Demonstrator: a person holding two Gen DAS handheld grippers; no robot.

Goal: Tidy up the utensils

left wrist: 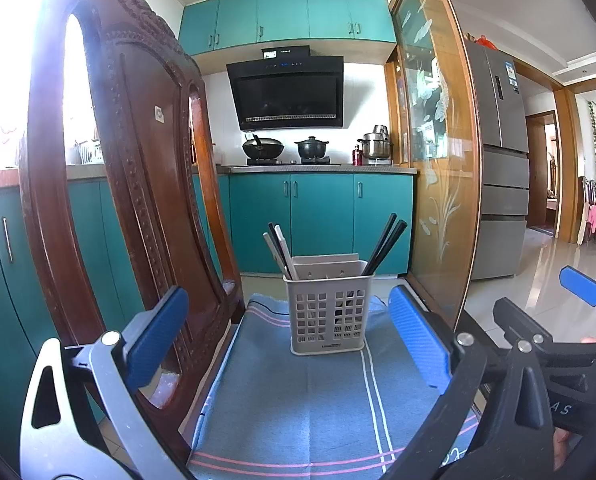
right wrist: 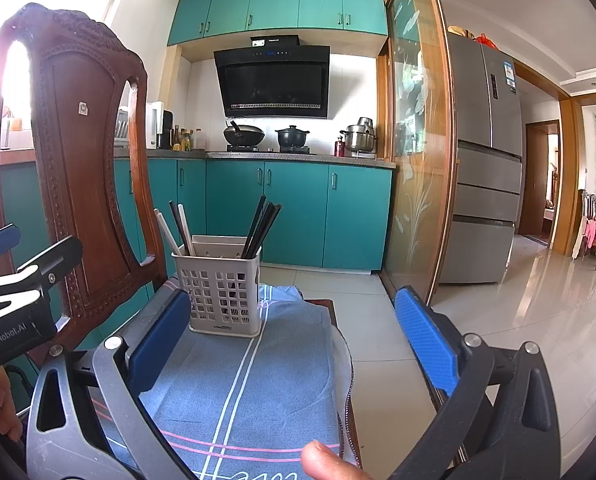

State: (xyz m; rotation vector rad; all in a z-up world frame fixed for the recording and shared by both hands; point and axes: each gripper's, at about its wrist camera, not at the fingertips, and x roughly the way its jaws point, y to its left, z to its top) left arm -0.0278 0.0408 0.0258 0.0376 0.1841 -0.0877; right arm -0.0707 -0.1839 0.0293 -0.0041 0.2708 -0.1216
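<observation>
Both the left gripper (left wrist: 288, 336) and right gripper (right wrist: 294, 340) hang wide open and empty, drawn back from the basket (left wrist: 328, 312) on the blue cloth (left wrist: 298, 400); white and black chopsticks (left wrist: 384, 246) stand sorted in separate corners, so the sorting looks finished

Cloth-covered chair seat (right wrist: 340, 312), blue cloth (left wrist: 298, 392)

left view: low over the cloth (left wrist: 298, 400), facing the basket (left wrist: 328, 312) head-on, near
right view: same height, further right, basket (right wrist: 222, 296) left of centre
shared: basket, chair (left wrist: 138, 160), stove wall
</observation>
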